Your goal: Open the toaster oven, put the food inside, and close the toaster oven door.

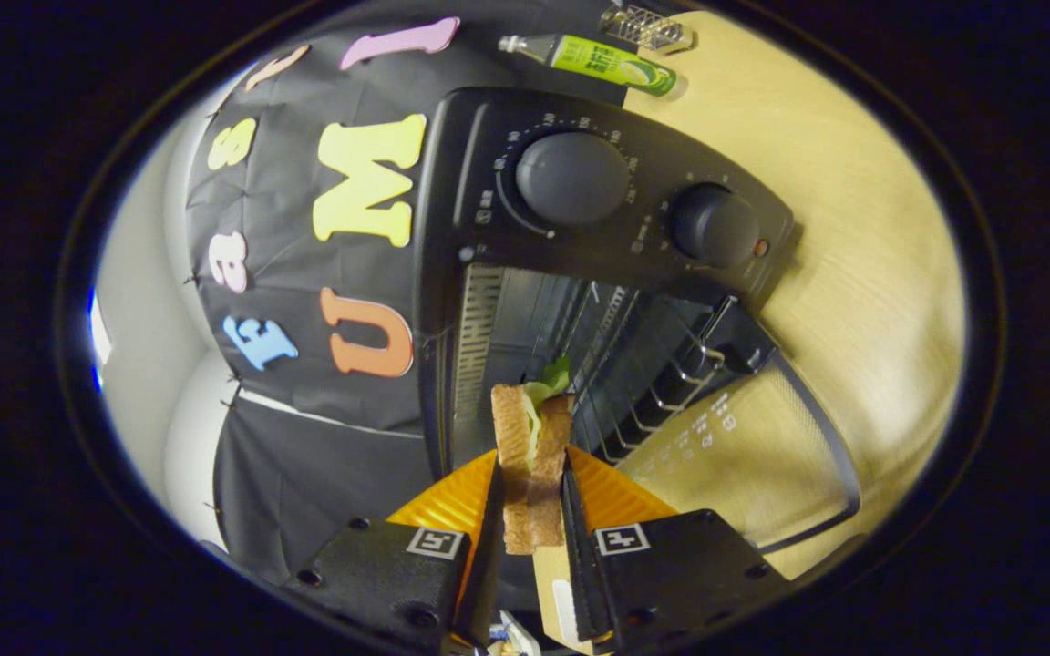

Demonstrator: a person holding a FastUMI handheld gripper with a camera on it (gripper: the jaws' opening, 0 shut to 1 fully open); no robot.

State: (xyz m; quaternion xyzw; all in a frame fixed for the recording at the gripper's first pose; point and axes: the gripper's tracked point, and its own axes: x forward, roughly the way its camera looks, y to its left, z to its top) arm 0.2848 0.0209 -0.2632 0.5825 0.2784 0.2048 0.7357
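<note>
My one view rides on the gripper and looks forward along its two fingers, which show at the near end with the jaws closed on a sandwich. The camera is rolled sideways, so the toaster oven appears turned on its side. I sit close: its open mouth lies just ahead of the fingers, its dropped door beside them, the bench beyond.

The sandwich's lower end is hidden between the tool's clamping fingers, the toaster oven's dial markings are too small to read, and its dark far interior cannot be made out.
</note>
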